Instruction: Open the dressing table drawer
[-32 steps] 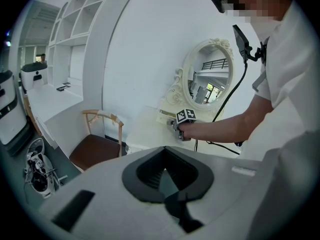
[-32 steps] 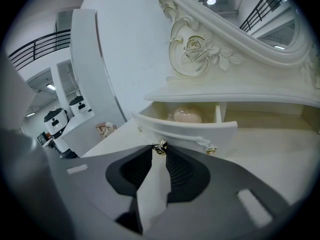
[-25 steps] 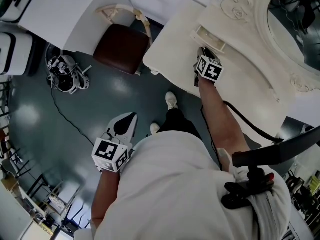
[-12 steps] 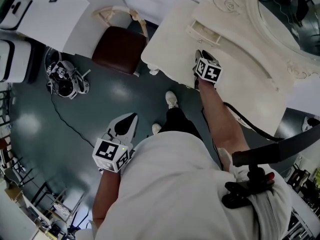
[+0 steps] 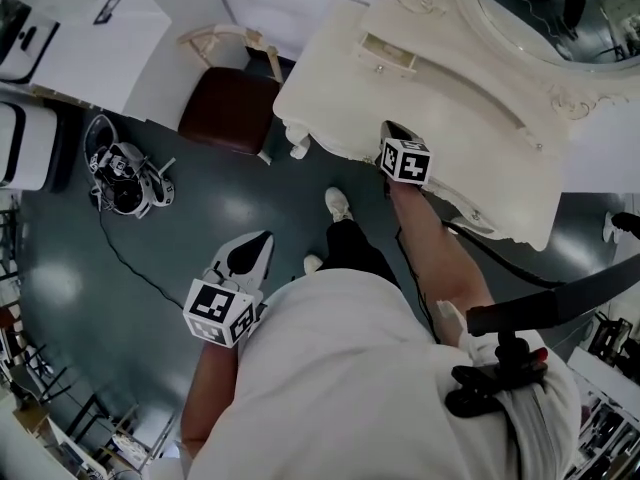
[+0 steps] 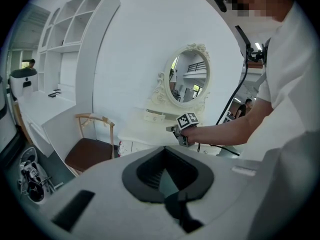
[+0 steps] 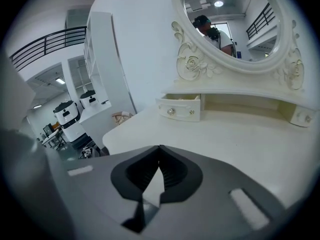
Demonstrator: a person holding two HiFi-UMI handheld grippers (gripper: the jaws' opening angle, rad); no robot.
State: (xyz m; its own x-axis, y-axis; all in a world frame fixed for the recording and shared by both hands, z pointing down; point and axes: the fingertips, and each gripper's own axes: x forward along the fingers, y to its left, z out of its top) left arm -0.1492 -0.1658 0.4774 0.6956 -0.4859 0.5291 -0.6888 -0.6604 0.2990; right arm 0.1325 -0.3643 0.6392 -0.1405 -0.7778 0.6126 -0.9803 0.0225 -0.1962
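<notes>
The white dressing table [image 5: 470, 158] with its oval mirror [image 5: 540, 8] fills the upper right of the head view. Its small left drawer [image 5: 385, 54] stands pulled out from under the mirror frame; the right gripper view shows the same drawer [image 7: 180, 107] with two knobs on its front. My right gripper [image 5: 388, 128] hovers over the tabletop near its front edge, a short way back from the drawer, shut with nothing between the jaws [image 7: 160, 149]. My left gripper [image 5: 262, 240] hangs over the floor, away from the table, shut and holding nothing [image 6: 164, 148].
A wooden chair with a brown seat [image 5: 228, 108] stands left of the table. A headset-like device [image 5: 125, 163] with a cable lies on the dark floor. A white desk [image 5: 80, 28] is at the top left. Another small drawer [image 7: 302, 116] sits at the table's right.
My right gripper has drawn back from the small drawer toward the table's front edge and its jaws have shut. The left gripper has barely shifted in the picture.
</notes>
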